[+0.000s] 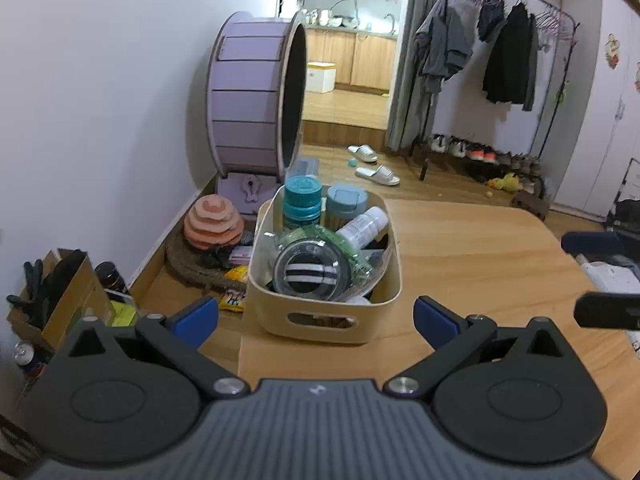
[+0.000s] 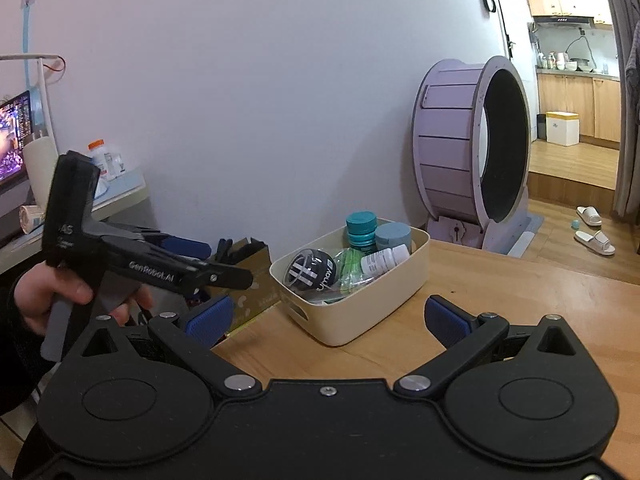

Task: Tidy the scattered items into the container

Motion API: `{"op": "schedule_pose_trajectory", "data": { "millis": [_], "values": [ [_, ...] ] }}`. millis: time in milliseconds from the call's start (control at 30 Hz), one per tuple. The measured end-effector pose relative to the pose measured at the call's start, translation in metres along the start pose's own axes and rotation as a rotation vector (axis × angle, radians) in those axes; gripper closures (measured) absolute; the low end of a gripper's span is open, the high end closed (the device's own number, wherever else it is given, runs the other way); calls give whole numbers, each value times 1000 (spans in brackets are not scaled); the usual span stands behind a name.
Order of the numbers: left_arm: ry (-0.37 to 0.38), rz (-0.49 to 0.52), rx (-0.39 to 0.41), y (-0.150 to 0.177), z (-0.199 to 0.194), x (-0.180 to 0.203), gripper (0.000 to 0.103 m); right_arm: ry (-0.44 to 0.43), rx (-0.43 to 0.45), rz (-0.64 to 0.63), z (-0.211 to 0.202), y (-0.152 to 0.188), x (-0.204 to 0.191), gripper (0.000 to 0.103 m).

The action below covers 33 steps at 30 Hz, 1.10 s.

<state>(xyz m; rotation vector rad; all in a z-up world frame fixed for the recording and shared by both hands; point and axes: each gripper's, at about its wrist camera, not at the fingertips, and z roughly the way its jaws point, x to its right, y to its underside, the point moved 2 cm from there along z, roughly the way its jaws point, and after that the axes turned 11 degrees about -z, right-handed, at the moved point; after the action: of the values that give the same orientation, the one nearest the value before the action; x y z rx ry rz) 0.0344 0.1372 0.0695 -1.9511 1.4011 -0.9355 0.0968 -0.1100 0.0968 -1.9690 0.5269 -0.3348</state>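
Observation:
A cream bin (image 1: 264,304) (image 2: 384,312) stands near the left edge of the wooden table (image 1: 480,248) (image 2: 520,300). Inside lie a dark striped gyro ball (image 1: 308,276) (image 2: 310,272), a green packet (image 1: 320,236), a white bottle (image 1: 364,224) (image 2: 384,260), a teal-lidded jar (image 1: 303,200) (image 2: 361,228) and a grey-blue-lidded jar (image 1: 346,204). My left gripper (image 1: 316,316) is open just short of the bin, with nothing between its blue pads. My right gripper (image 2: 328,320) is open too, back from the bin and empty. A hand (image 2: 44,292) holds the left gripper (image 2: 216,264) at the left of the right wrist view.
A large purple cat wheel (image 1: 252,96) (image 2: 468,152) stands beyond the table by the wall. Left of the table are a cardboard box (image 1: 72,296), cat toys and snack packets on the floor. Slippers (image 1: 372,164), a clothes rack (image 1: 508,52) and a desk with a monitor (image 2: 12,140) are farther off.

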Motion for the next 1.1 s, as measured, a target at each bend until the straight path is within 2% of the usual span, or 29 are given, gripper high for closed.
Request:
{"op": "schedule_pose_trajectory", "data": {
  "millis": [400,1100],
  "values": [
    [-25,2,-40,0,-6,0,0,38,-150,-94,38,-26,1,0],
    [-32,45,-99,8,-5,8,0,65,-286,-179,67,-36,-6,0]
  ]
}}
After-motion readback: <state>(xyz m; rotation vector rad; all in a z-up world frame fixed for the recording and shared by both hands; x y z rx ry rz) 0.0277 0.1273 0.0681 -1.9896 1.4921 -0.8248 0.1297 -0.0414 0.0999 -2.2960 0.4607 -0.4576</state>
